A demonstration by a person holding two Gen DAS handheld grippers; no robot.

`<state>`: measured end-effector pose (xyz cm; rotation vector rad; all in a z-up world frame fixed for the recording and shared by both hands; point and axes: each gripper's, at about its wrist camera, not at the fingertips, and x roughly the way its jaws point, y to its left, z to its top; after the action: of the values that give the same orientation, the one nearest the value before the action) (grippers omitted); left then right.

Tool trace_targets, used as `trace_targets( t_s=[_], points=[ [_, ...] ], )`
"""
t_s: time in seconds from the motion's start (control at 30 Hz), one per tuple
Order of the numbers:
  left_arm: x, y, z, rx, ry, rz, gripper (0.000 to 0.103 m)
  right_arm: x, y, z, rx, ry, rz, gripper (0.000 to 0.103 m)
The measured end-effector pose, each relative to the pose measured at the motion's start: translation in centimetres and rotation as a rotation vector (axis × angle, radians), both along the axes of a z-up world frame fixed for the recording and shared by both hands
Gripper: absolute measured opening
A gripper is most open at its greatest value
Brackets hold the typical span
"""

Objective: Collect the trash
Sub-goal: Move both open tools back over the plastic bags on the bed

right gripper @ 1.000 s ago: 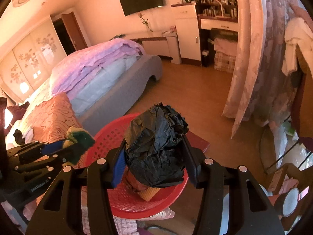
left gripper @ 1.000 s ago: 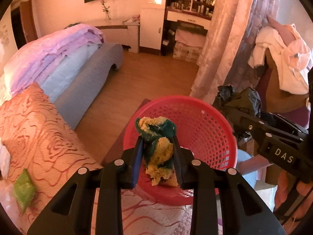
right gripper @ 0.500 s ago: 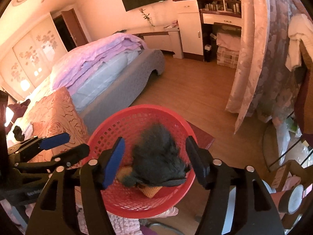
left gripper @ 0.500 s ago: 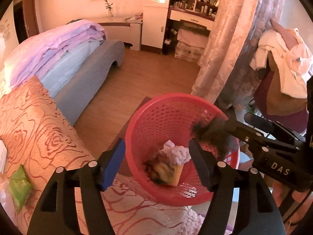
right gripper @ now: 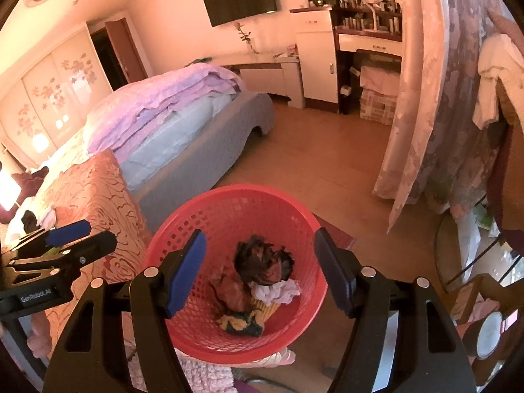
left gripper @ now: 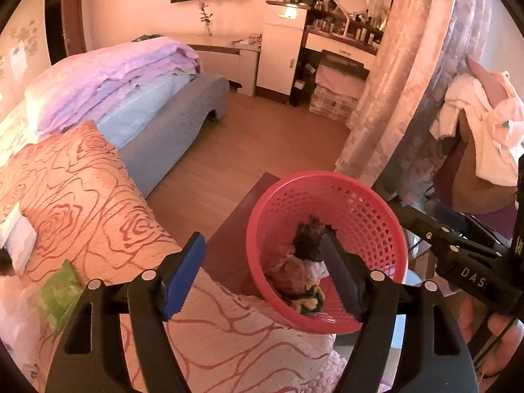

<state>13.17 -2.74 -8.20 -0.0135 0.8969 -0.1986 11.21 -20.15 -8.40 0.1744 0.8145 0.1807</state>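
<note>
A red mesh basket (left gripper: 327, 177) (right gripper: 235, 190) stands on a dark red stand beside the bed. In it lie a crumpled black bag (right gripper: 262, 263) (left gripper: 308, 239), a yellow-green cloth (right gripper: 240, 322) (left gripper: 308, 303) and white tissue (right gripper: 276, 291). My left gripper (left gripper: 260, 242) hangs over the basket's left rim, its jaws opening with nothing between the pads. My right gripper (right gripper: 259, 237) stands open above the basket, also empty. In the right wrist view the left gripper (right gripper: 98, 233) shows at the left, over the bedspread.
An orange rose-patterned bedspread (left gripper: 82, 196) with a green packet (left gripper: 60, 294) on it lies left of the basket. A floral curtain (left gripper: 393, 98) and a chair draped with clothes (left gripper: 475, 131) stand to the right. Wooden floor (right gripper: 311, 163) stretches beyond.
Both grippers opened. The yellow-green cloth fell from the left one and the black bag from the right one into the basket. The left gripper has shifted left of the basket.
</note>
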Motion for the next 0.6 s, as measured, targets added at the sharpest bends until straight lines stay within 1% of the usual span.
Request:
trace_targets(
  t_s=[0.6],
  points=[
    [-2.7,1.8,1.5,0.017,-0.052,0.062,0.071,-1.1,1.5,1.4,0.002,-0.039,0.043,0.066]
  ],
)
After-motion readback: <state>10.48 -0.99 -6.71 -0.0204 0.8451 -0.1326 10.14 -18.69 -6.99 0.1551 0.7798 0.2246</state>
